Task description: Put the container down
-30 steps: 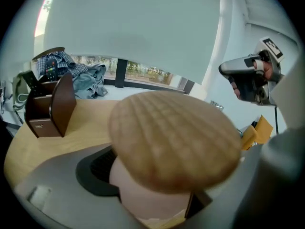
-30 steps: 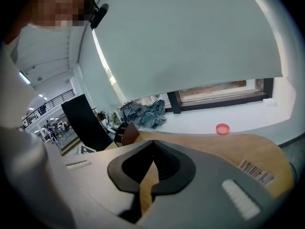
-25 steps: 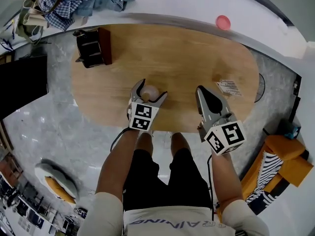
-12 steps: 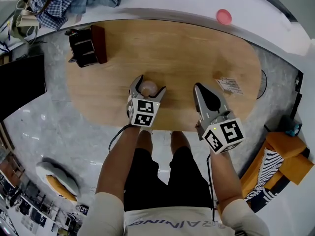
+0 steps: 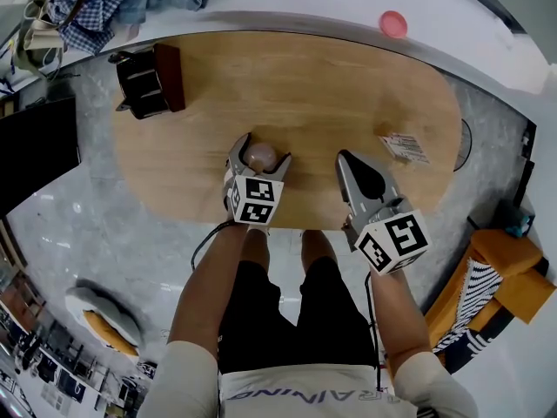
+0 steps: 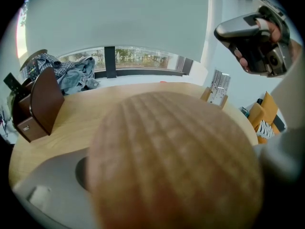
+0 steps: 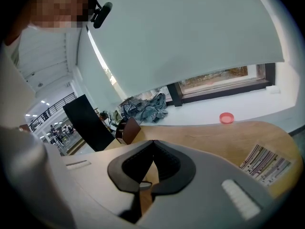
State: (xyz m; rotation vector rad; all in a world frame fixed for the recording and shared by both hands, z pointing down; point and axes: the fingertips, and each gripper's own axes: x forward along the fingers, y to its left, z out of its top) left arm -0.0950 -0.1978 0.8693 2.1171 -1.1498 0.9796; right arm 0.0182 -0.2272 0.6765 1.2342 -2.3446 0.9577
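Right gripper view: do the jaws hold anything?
No, the right gripper has its jaws shut tip to tip, with nothing between them.

The table [image 5: 348,85] was pale wood with a smooth, matt finish, and the container [image 6: 176,166] showed a ribbed, light brown surface like wood or woven fibre. The right gripper [image 7: 152,144] had a smooth matt grey plastic shell with black rubbery pads [image 7: 126,168]. The floor [image 5: 78,225] looked like polished, glossy stone, and the heap of clothes [image 5: 96,3] was soft cloth.
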